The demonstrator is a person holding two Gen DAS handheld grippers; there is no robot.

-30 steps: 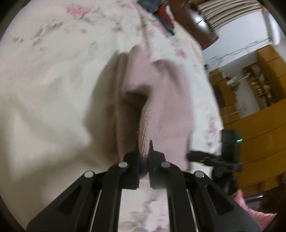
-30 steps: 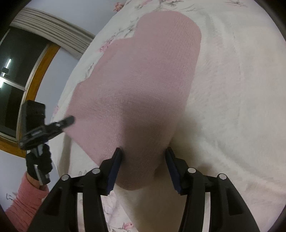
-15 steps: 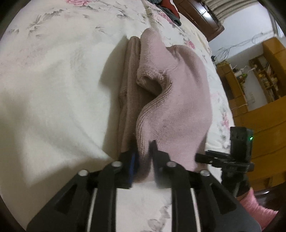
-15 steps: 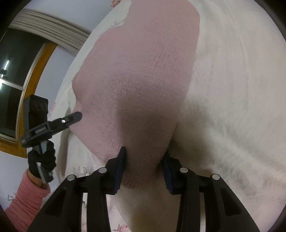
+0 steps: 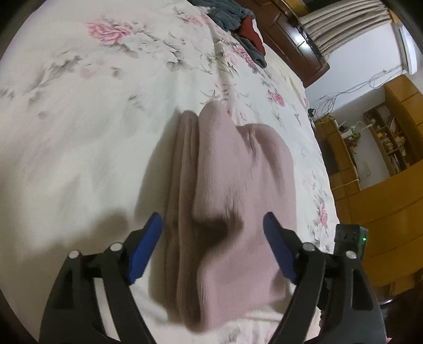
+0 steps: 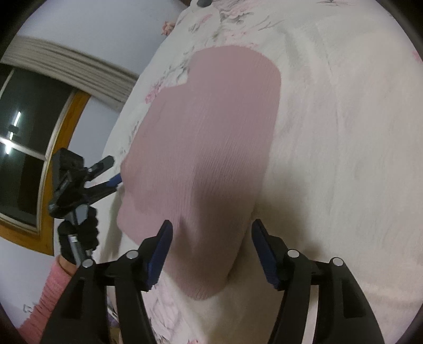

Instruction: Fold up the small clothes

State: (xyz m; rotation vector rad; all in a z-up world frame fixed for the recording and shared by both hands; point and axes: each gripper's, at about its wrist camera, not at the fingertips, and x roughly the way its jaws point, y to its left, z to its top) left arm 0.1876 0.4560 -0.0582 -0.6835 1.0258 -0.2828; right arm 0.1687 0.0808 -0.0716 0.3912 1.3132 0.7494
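A small pink knit garment [image 5: 238, 201] lies folded on the floral bedspread [image 5: 92, 105], with a darker layer showing along its left edge. My left gripper [image 5: 212, 225] hangs open just above its near end, one blue pad on each side and nothing held. In the right wrist view the same pink garment [image 6: 206, 148] lies flat and smooth. My right gripper [image 6: 211, 238] is open over its near corner, the fingers straddling the cloth without closing on it. The left gripper [image 6: 105, 172] shows at the garment's left edge, held by a gloved hand.
A heap of dark grey and red clothes [image 5: 238, 23] lies at the far end of the bed. Wooden cabinets and shelves [image 5: 383, 158] stand beyond the bed's right side. A dark window [image 6: 23, 148] is to the left. A pink sleeve [image 6: 50, 296] is low at the left.
My left gripper was shut on the garment's edge and has opened, dropping the fold flat. My right gripper has opened wider and pulled back slightly. The garment now lies flatter.
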